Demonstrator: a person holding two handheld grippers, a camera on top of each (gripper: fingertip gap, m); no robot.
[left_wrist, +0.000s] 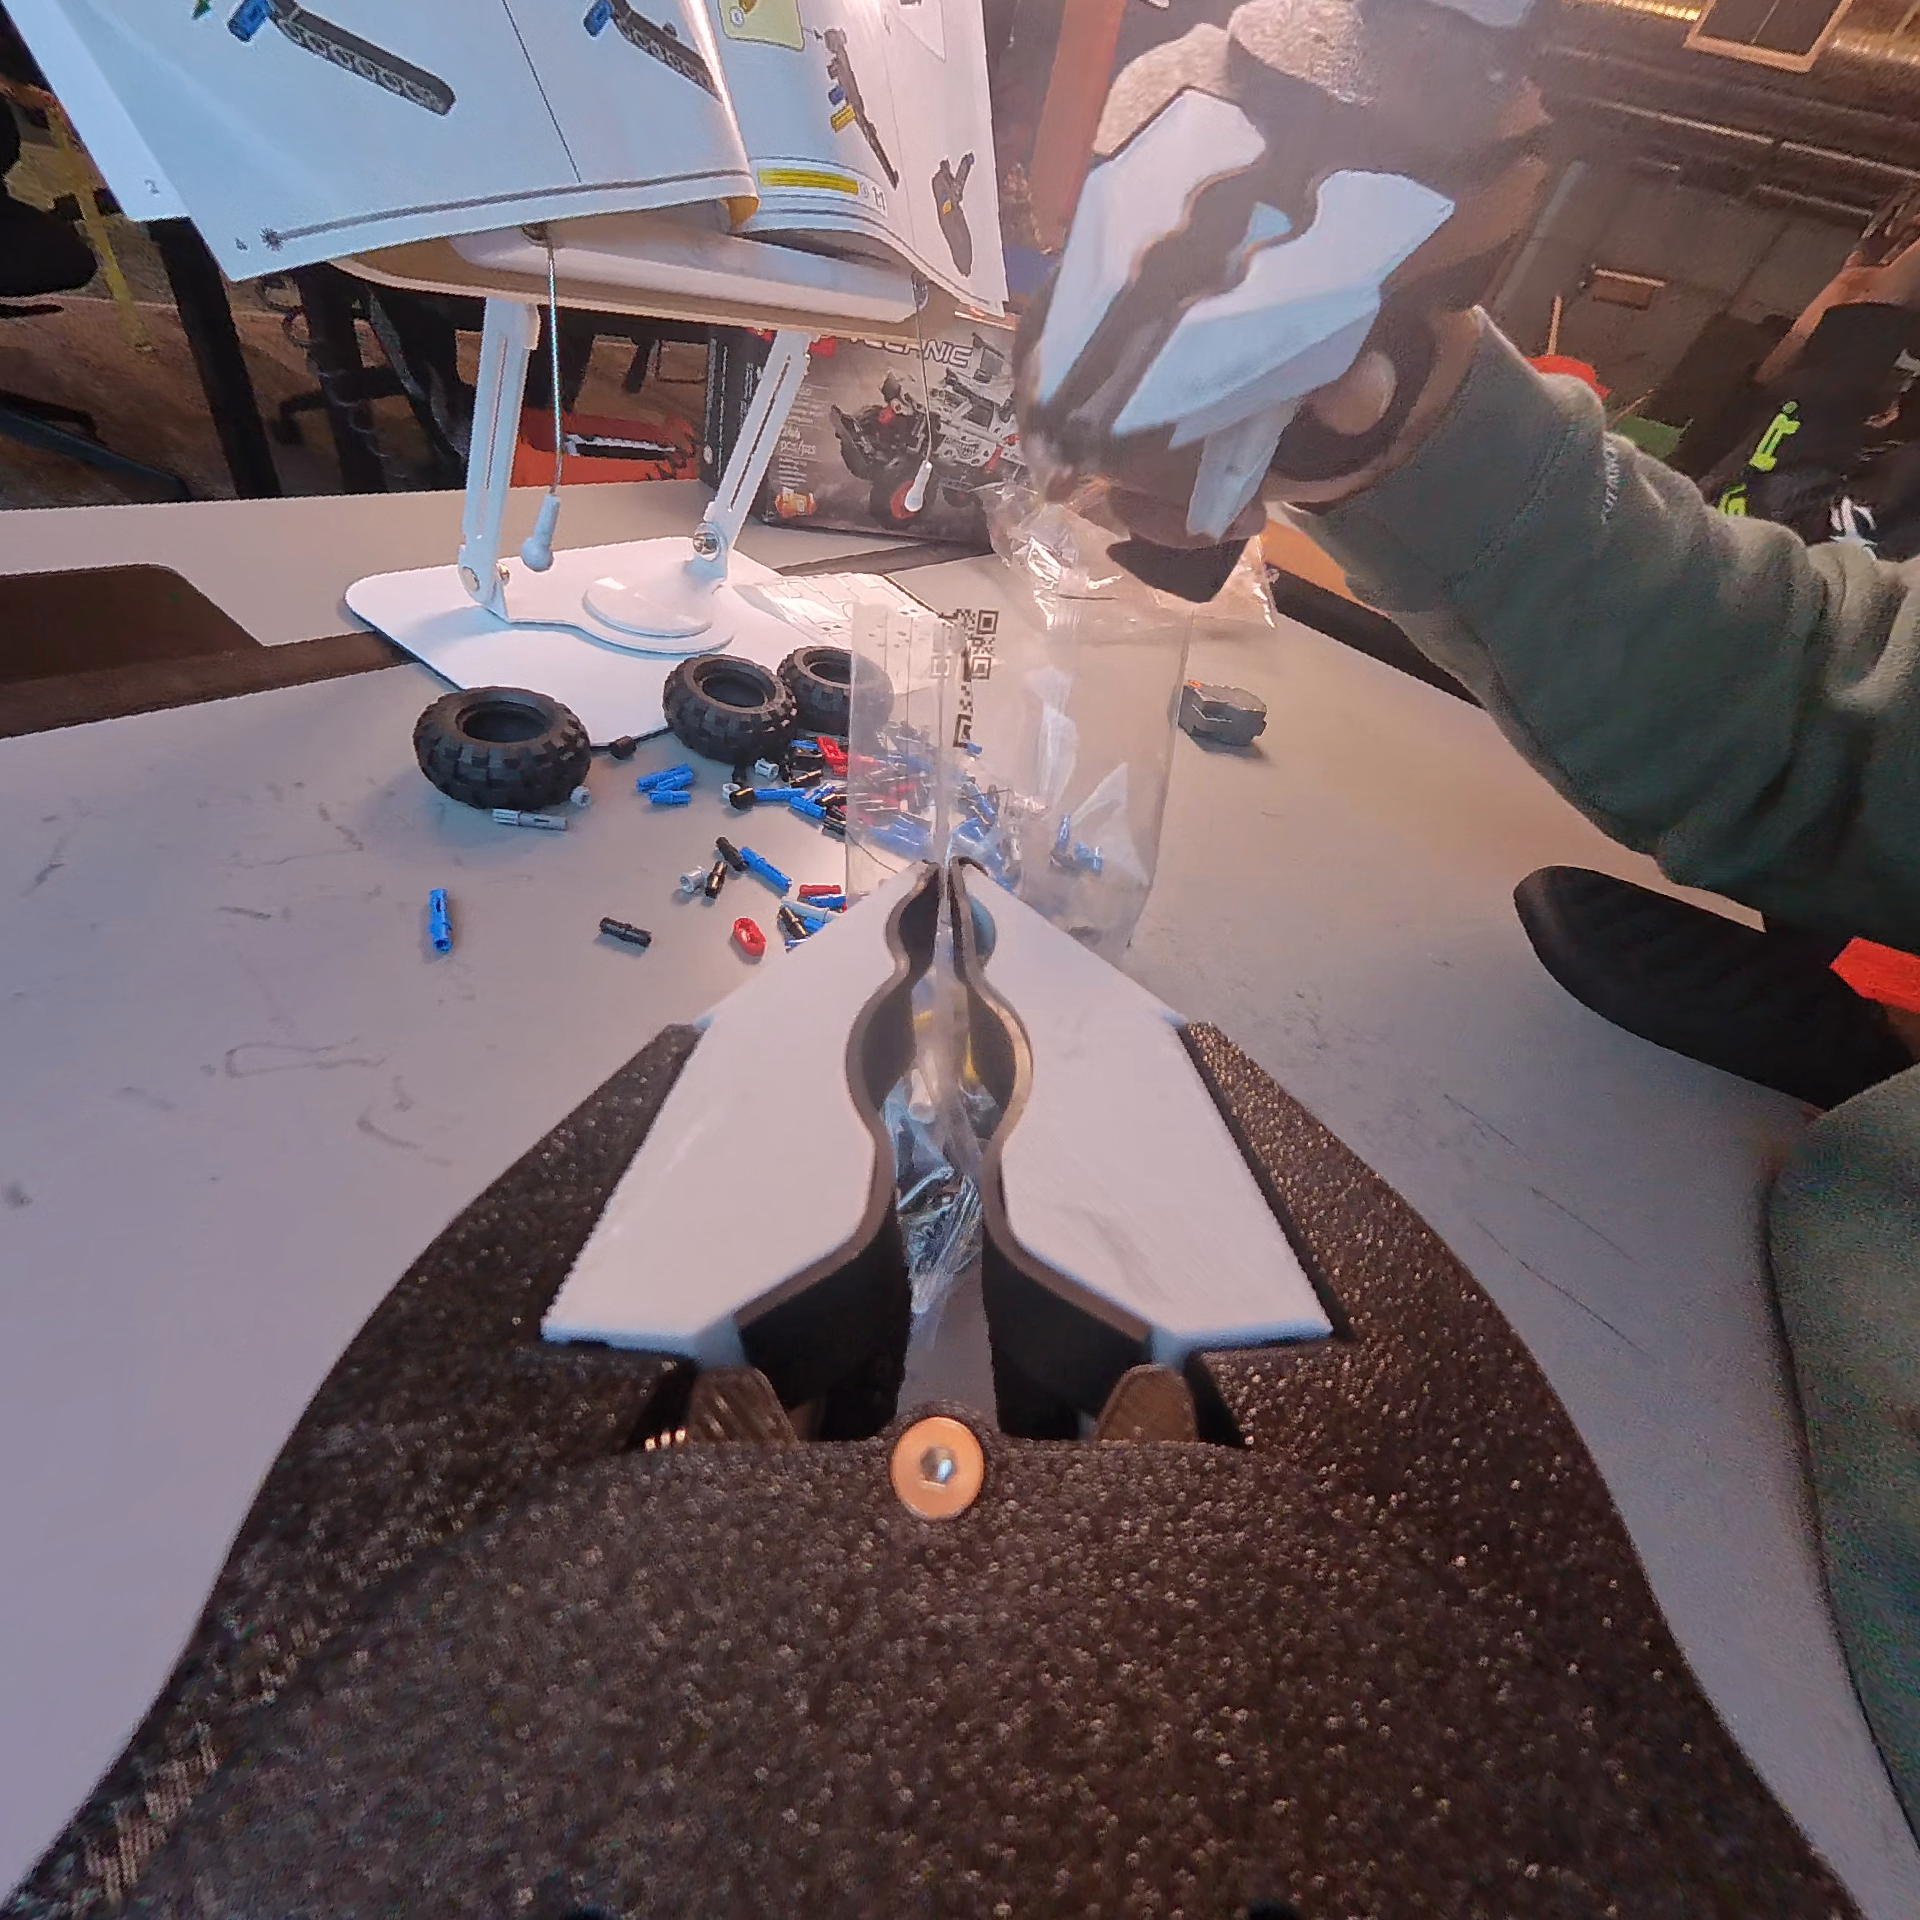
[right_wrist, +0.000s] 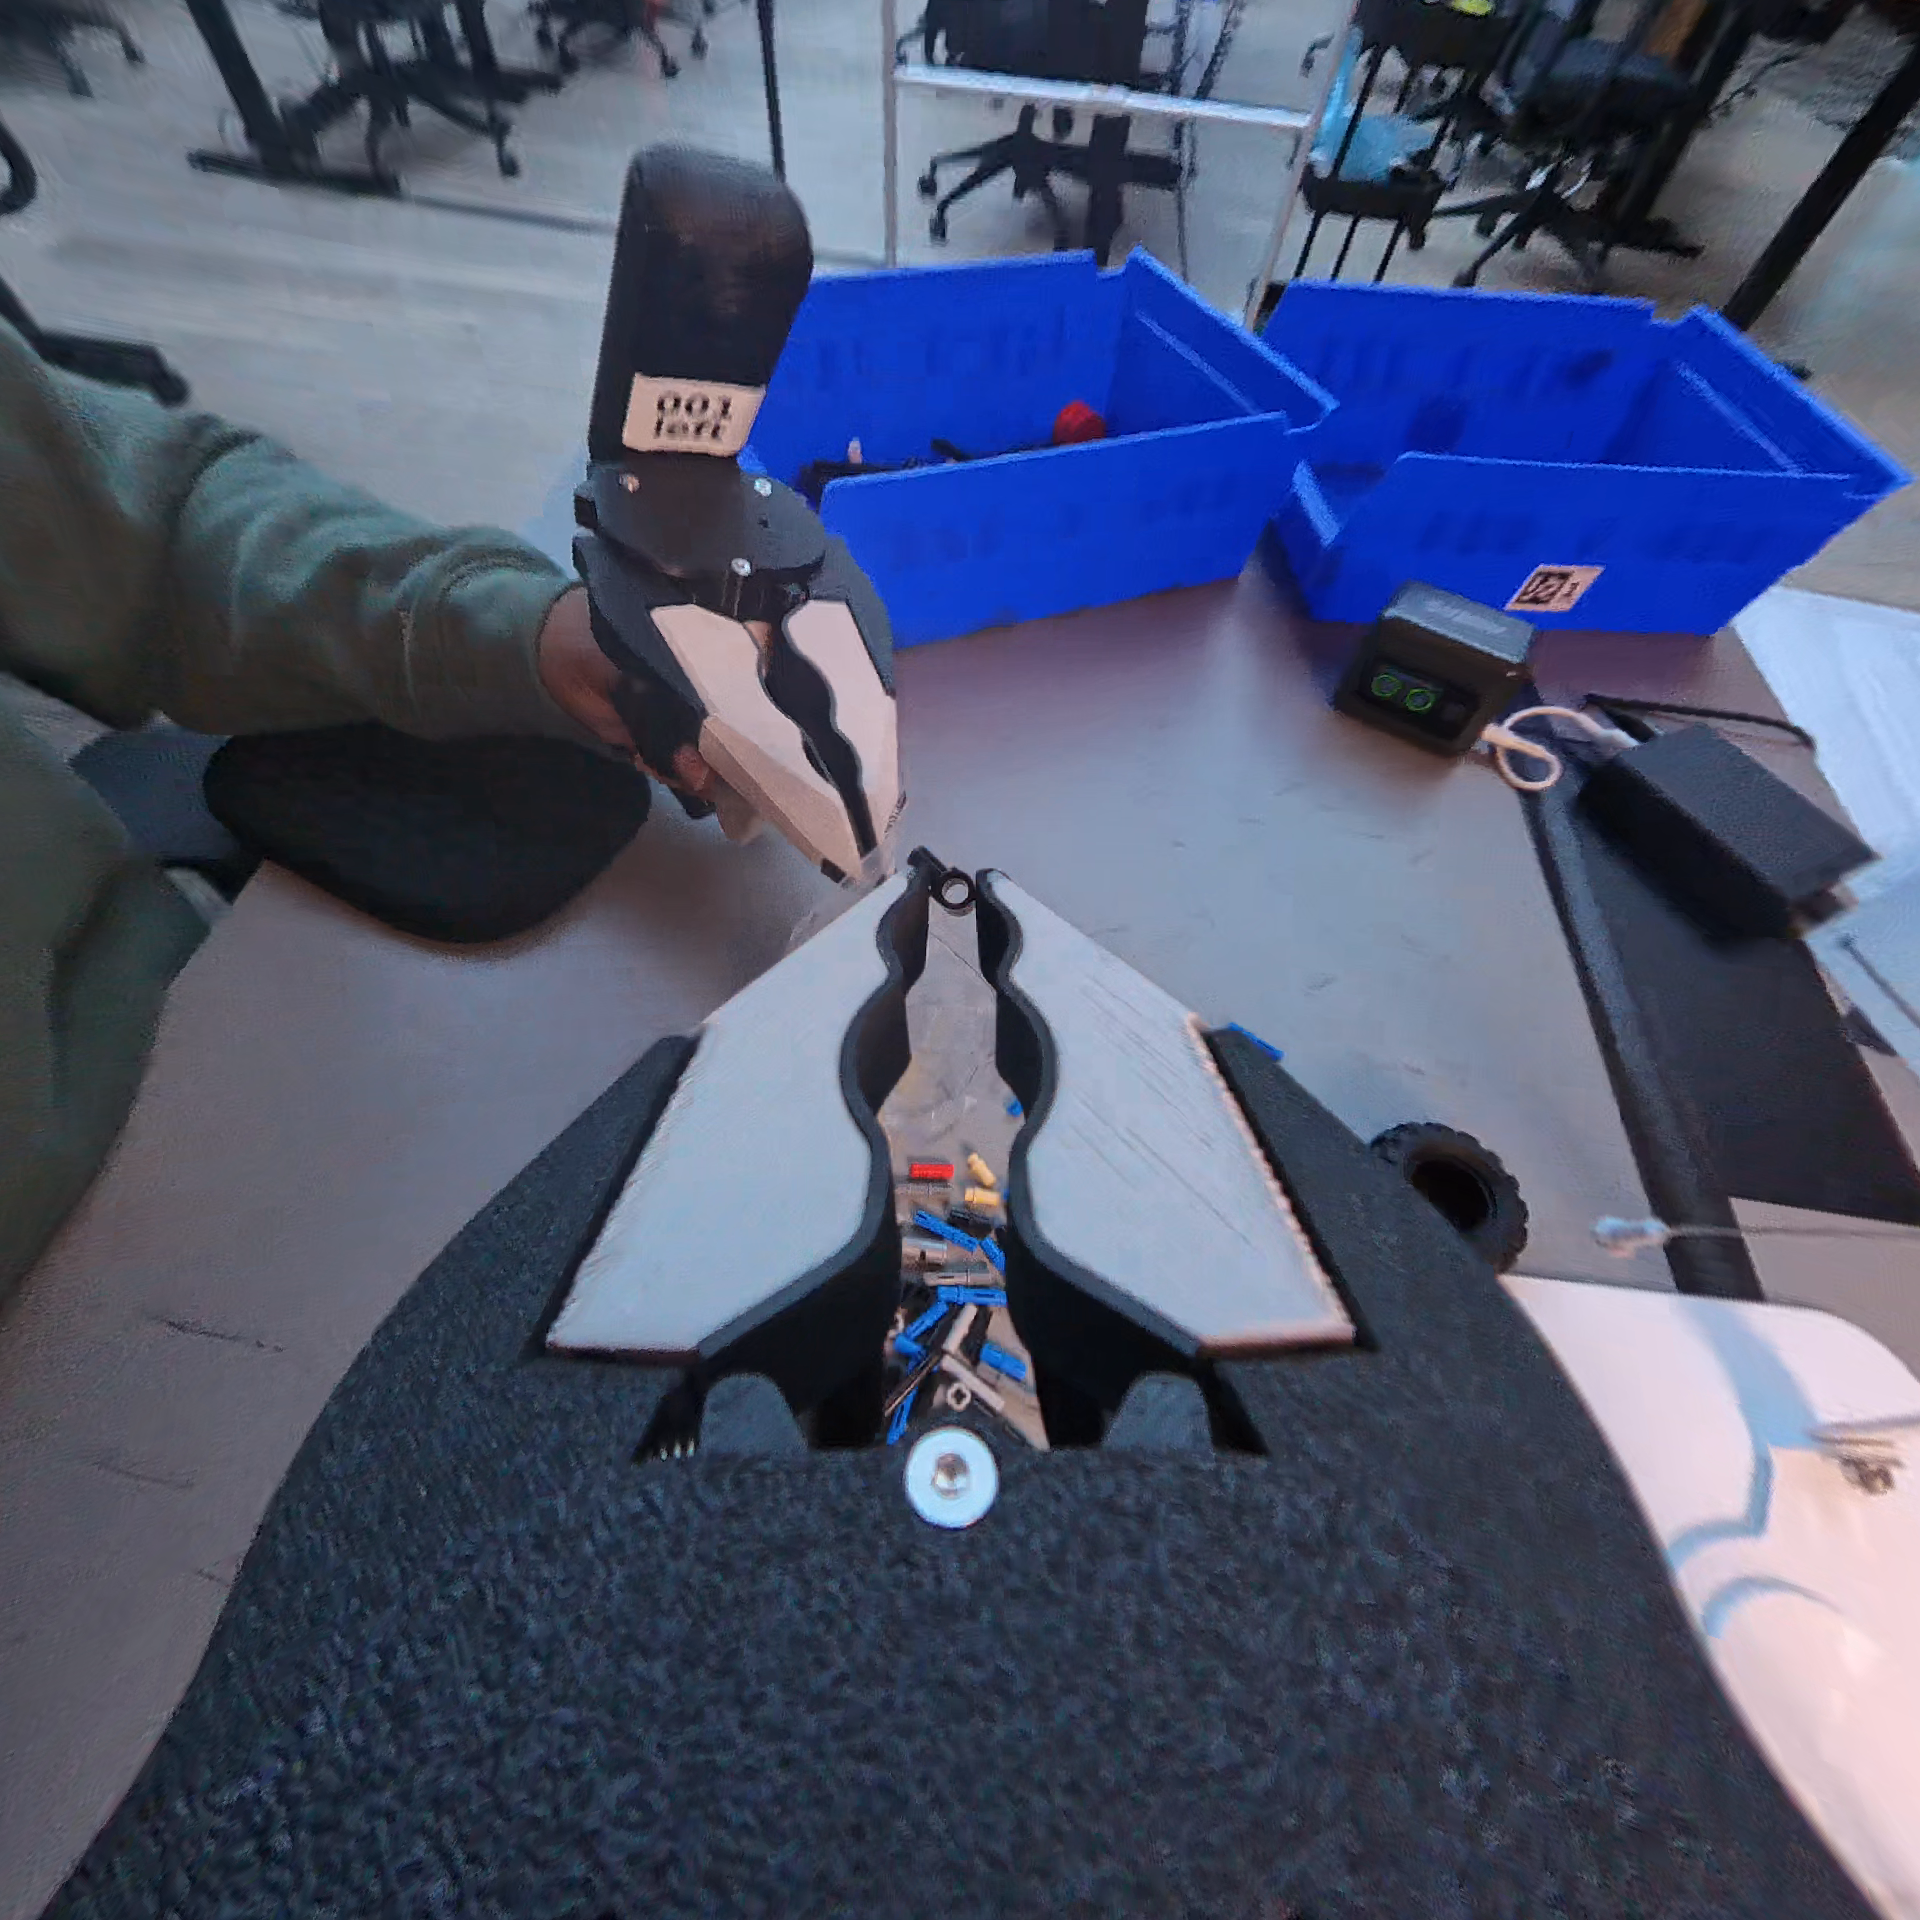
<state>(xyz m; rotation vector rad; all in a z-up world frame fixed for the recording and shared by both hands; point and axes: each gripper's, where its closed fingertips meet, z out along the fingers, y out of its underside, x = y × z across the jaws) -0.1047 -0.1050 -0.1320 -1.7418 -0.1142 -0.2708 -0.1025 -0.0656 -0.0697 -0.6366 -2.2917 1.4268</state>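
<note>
Clear bag (left_wrist: 1049, 727) stretched between two grippers

The left gripper (left_wrist: 948, 875) is clamped on the bag's lower edge, and the right gripper (left_wrist: 1049, 462), at one o'clock, is pinched on its crumpled top. Loose pins (left_wrist: 769, 800) and tyres (left_wrist: 502, 748) lie at eleven o'clock. Firm pinches should keep the film taut.

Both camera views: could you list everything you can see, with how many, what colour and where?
plastic bag: one, clear, held above the table between both tongs
small pins: many, blue, black, red, grey, scattered on the table
tyres: three, black, beside the stand
stand: one, white, holding an open booklet
toy box: one, dark, behind the stand
bins: two, blue, far table edge
table: one, grey
left tongs: shut on the bag's lower edge
right tongs: pinching the bag's top
</note>
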